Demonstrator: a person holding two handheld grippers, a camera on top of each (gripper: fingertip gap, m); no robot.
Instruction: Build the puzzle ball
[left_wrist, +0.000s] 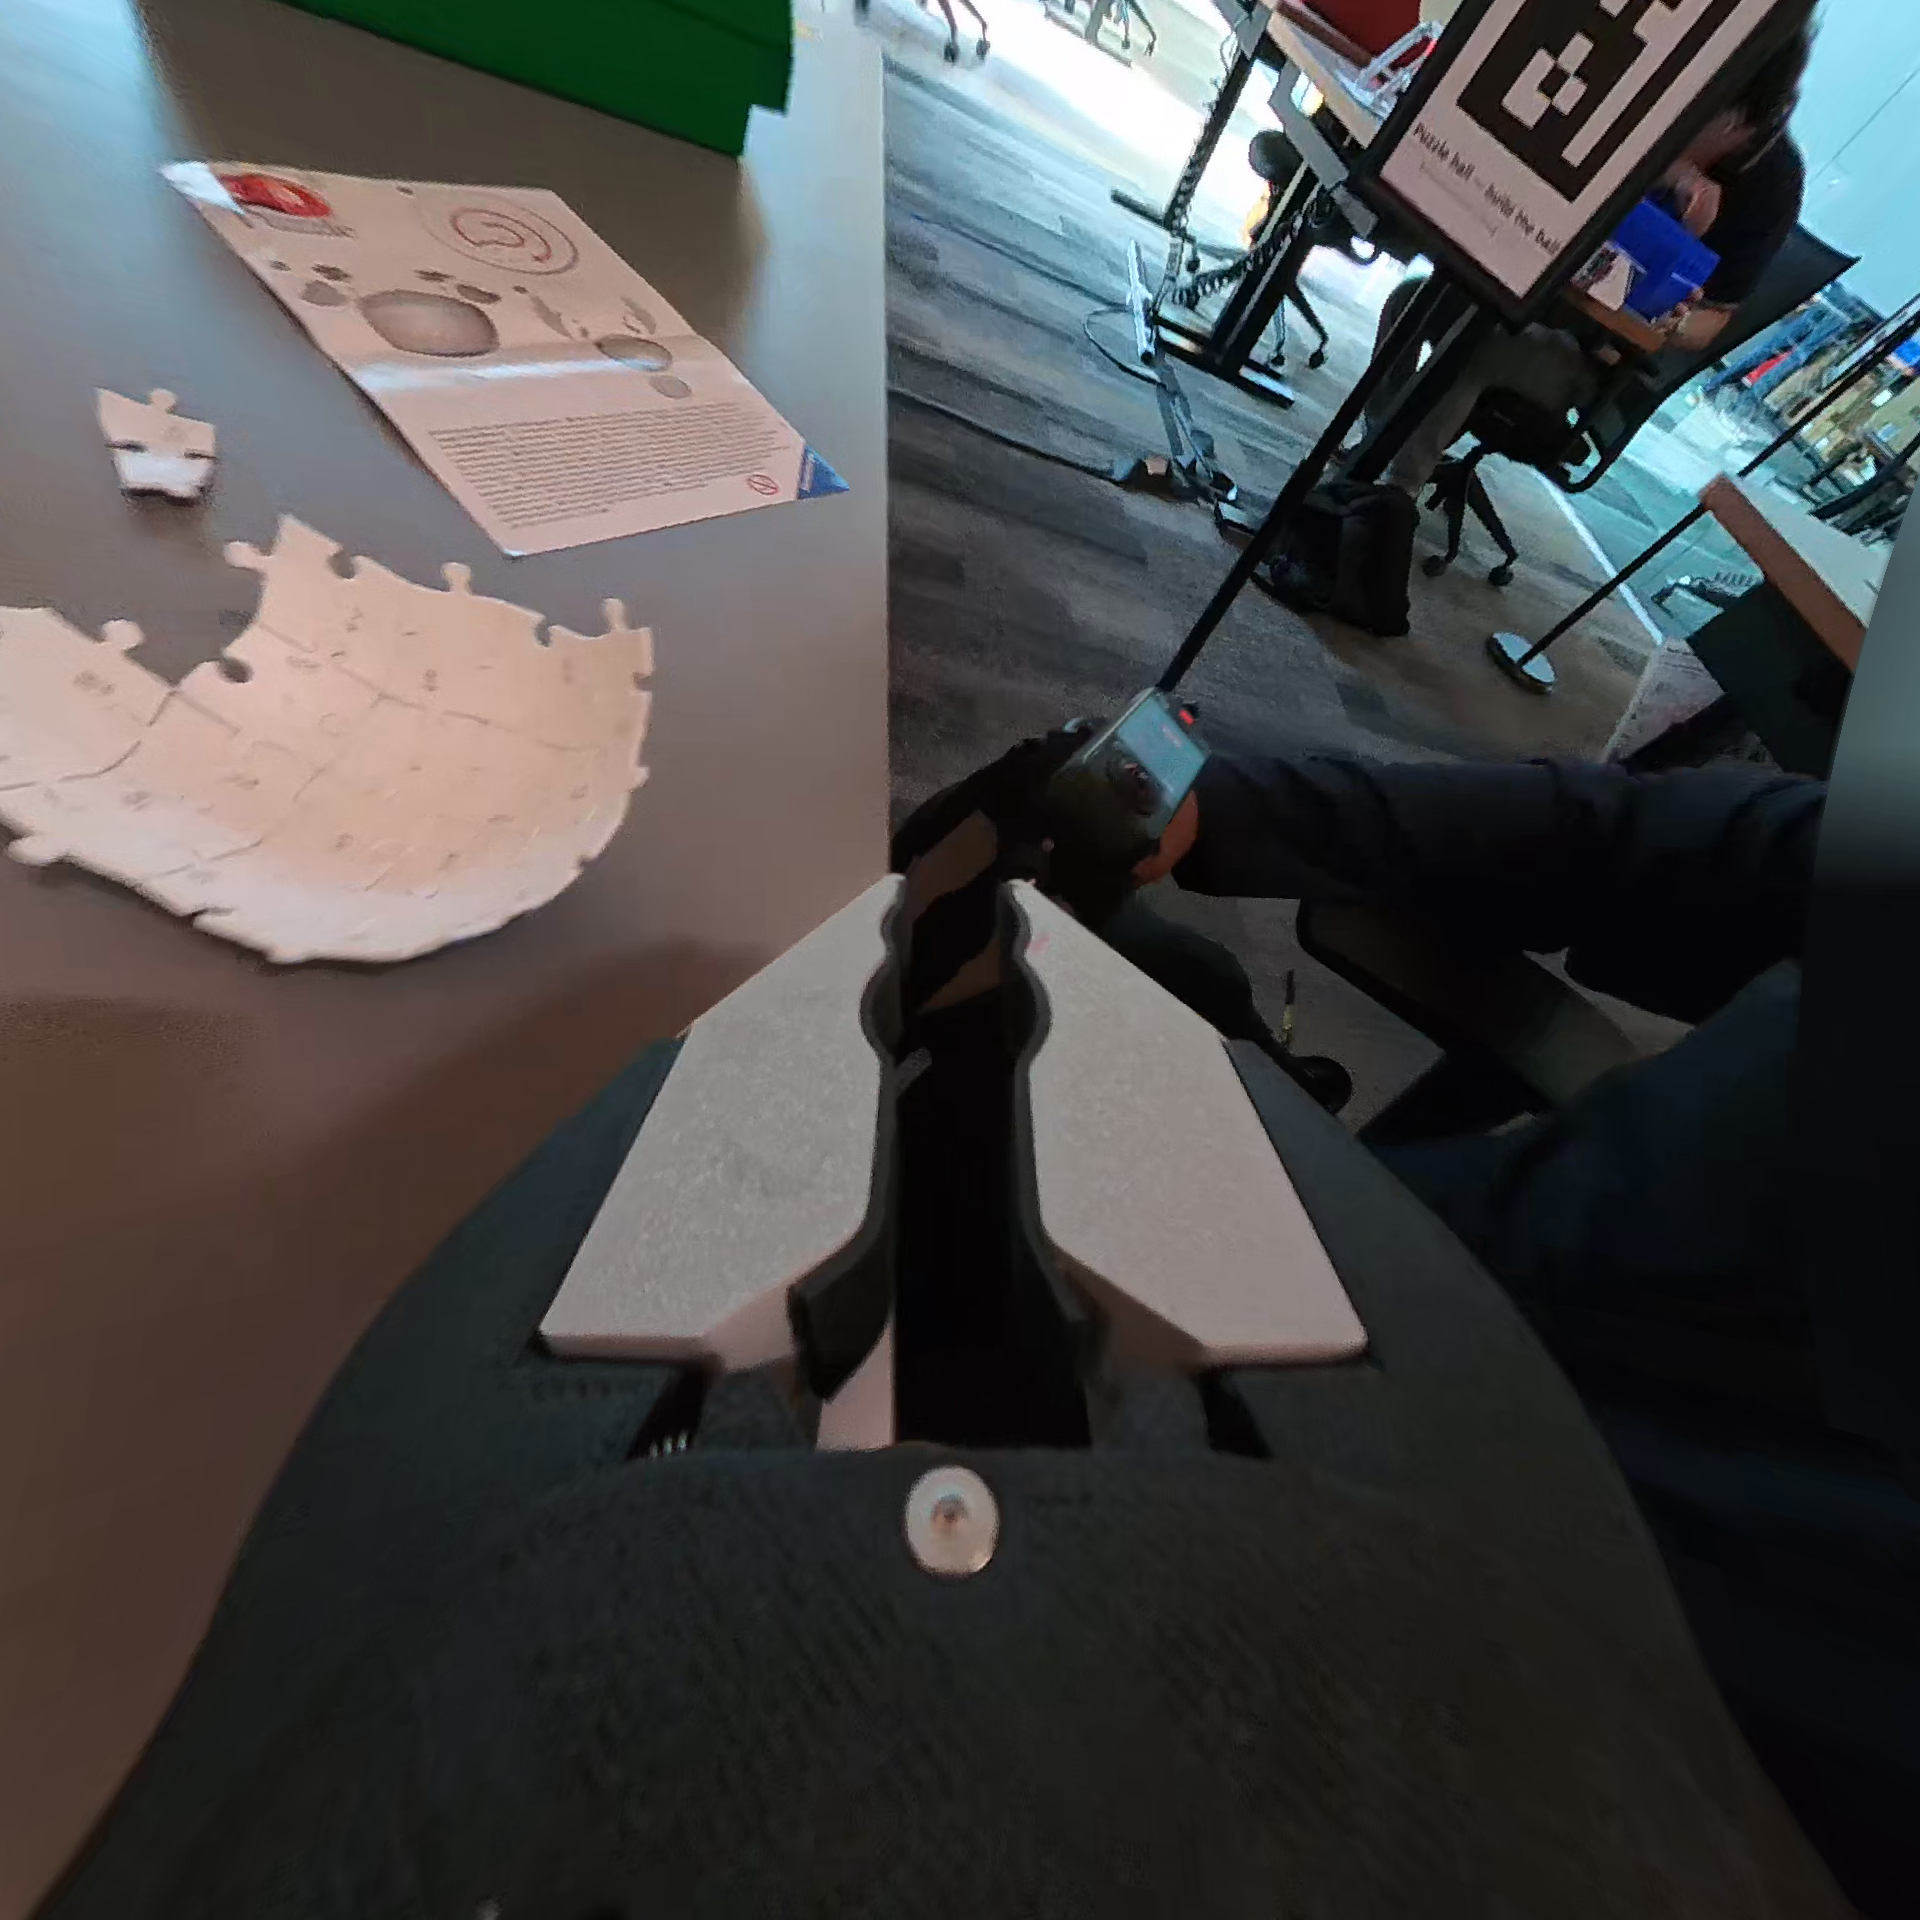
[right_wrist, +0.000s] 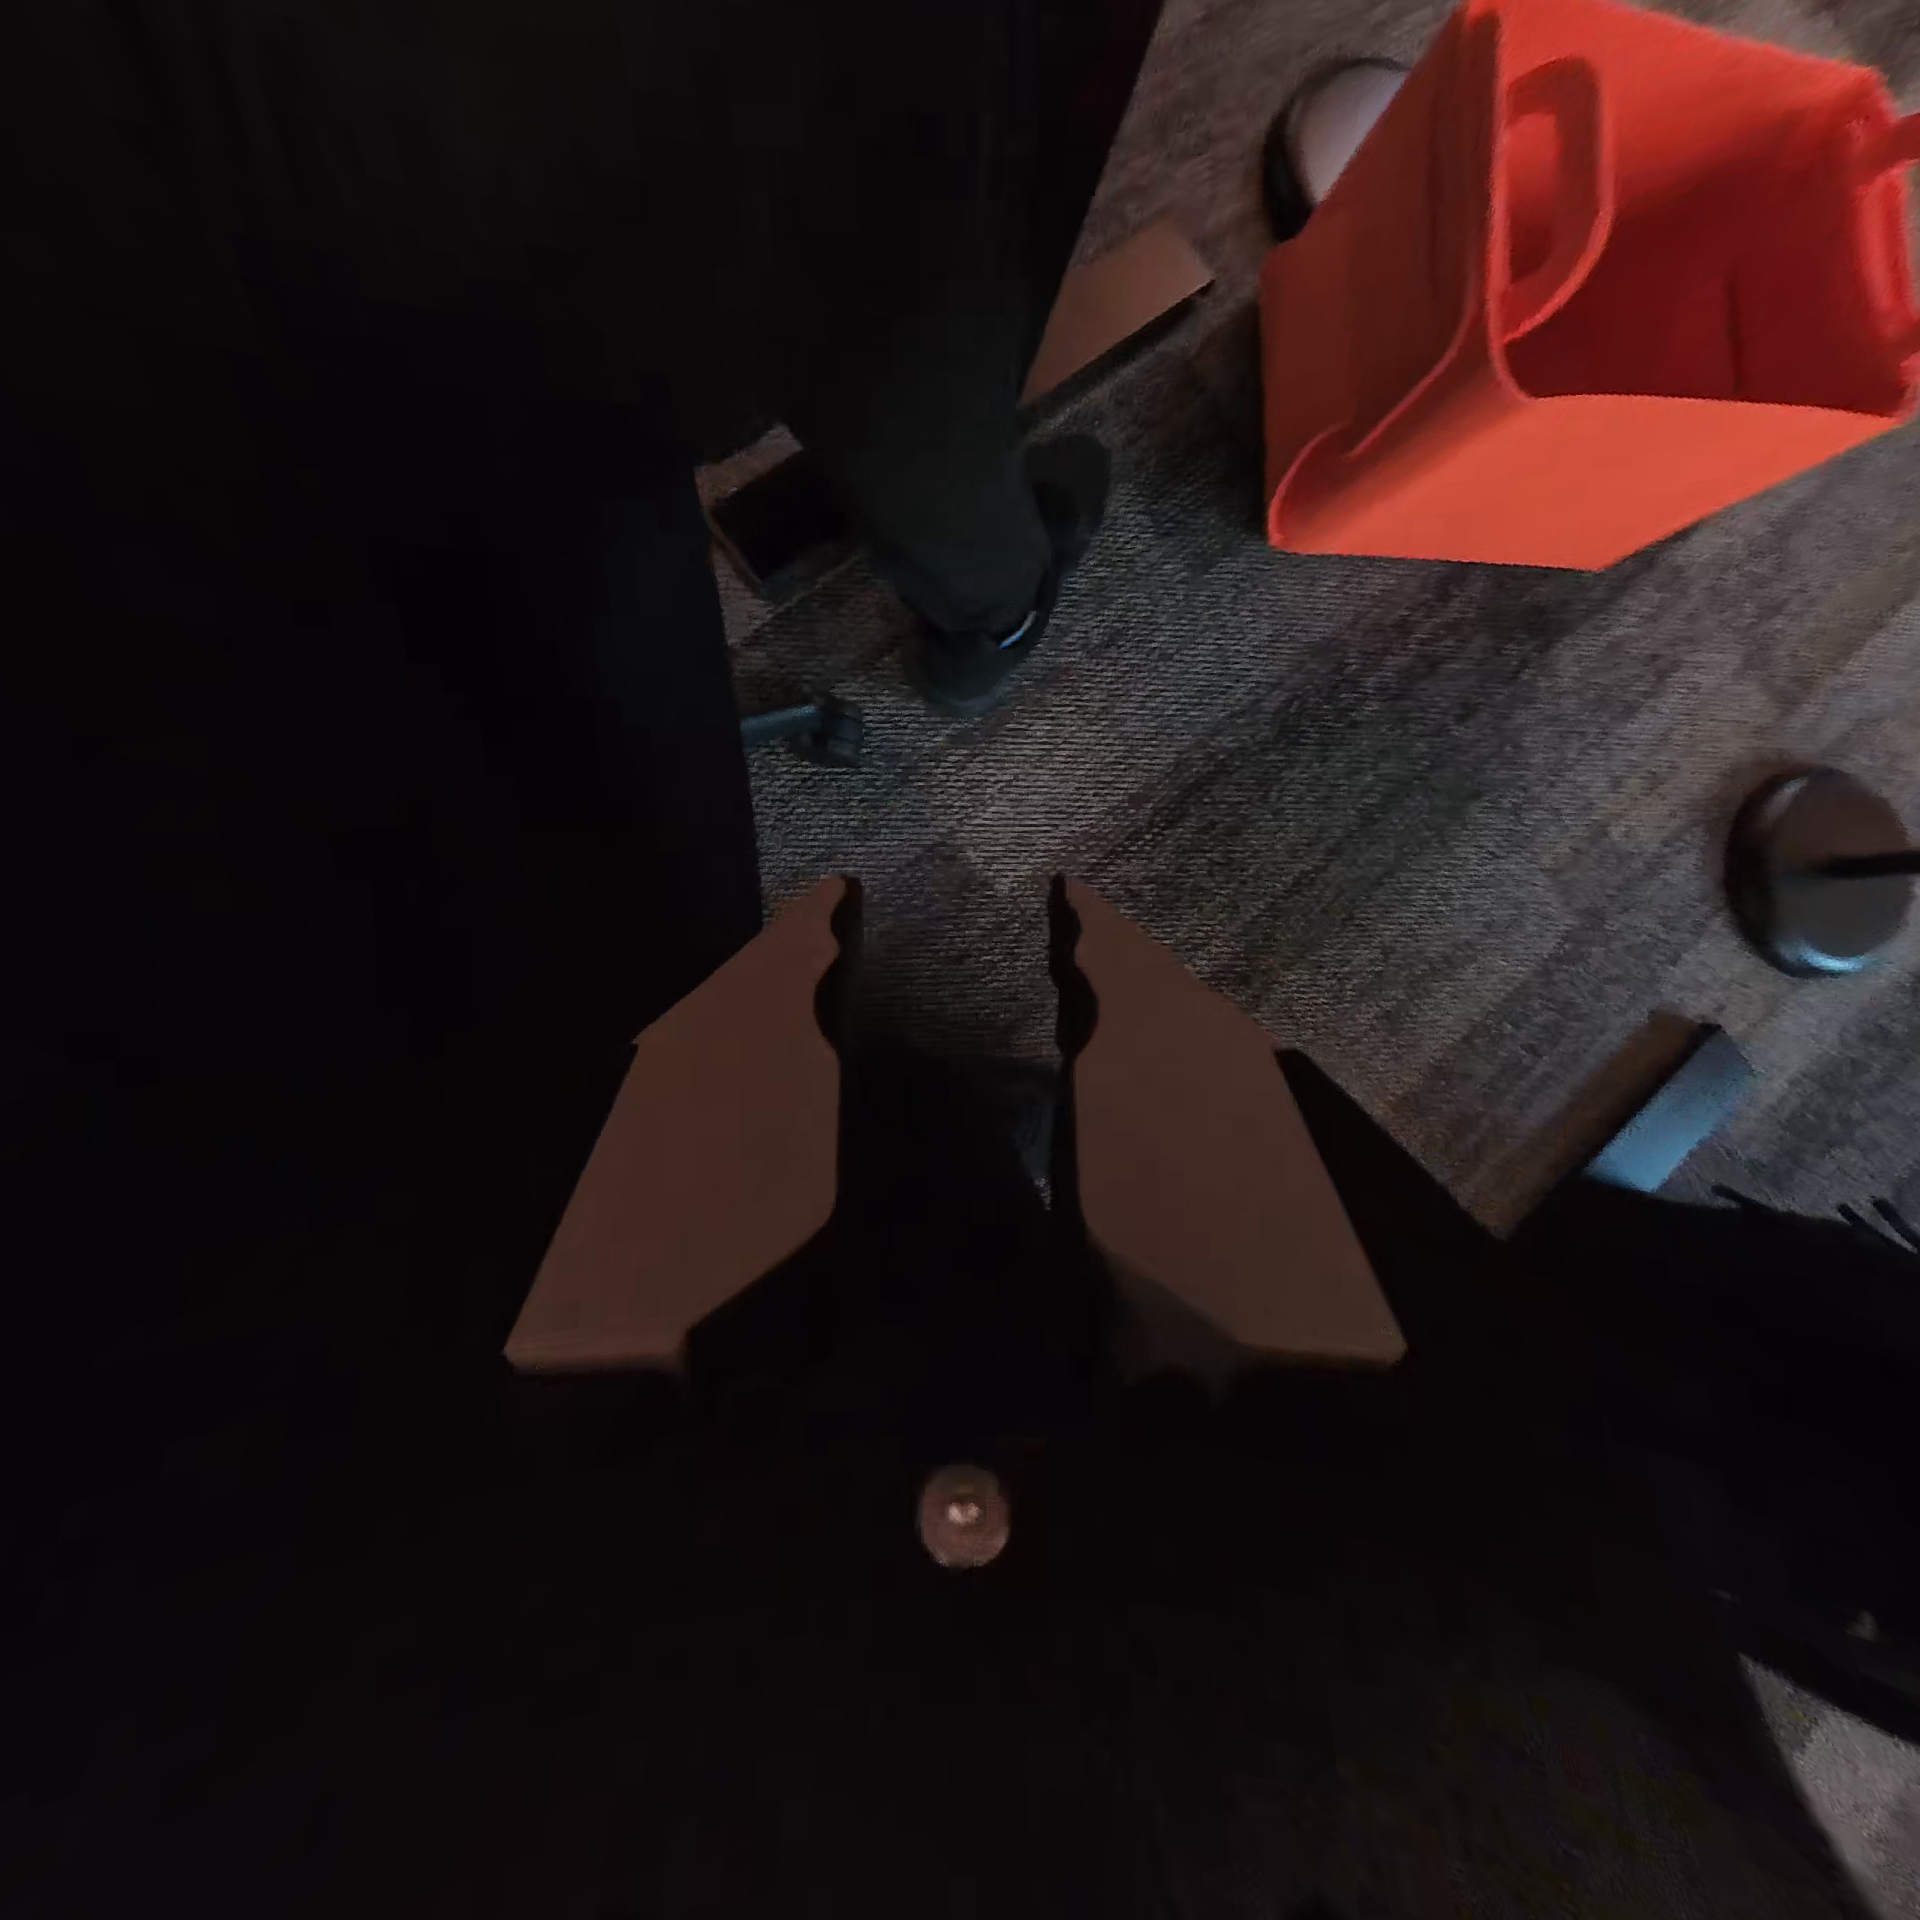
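Note:
A partly joined, curved white puzzle section (left_wrist: 343, 769) lies on the brown table (left_wrist: 312, 1195) at the left. One loose white piece (left_wrist: 156, 442) lies beyond it. My left gripper (left_wrist: 958, 904) hovers over the table's right edge, narrowly open and empty, to the right of the puzzle section. A gloved hand holds the right gripper below table level; its camera (left_wrist: 1143, 769) shows past my left fingertips. In the right wrist view my right gripper (right_wrist: 954, 894) is open and empty, pointing down at the carpet (right_wrist: 1299, 831). No puzzle piece shows in that view.
An instruction leaflet (left_wrist: 499, 343) and a green box (left_wrist: 582, 52) lie farther back on the table. An orange bag (right_wrist: 1558, 312), a round stand base (right_wrist: 1829, 883) and a chair leg (right_wrist: 956, 520) stand on the carpet. A seated person (left_wrist: 1714, 260) is in the background. Left tips to right tips: about 30 cm. The loose white piece (left_wrist: 156, 442) lies around 25 cm away from my left fingertips.

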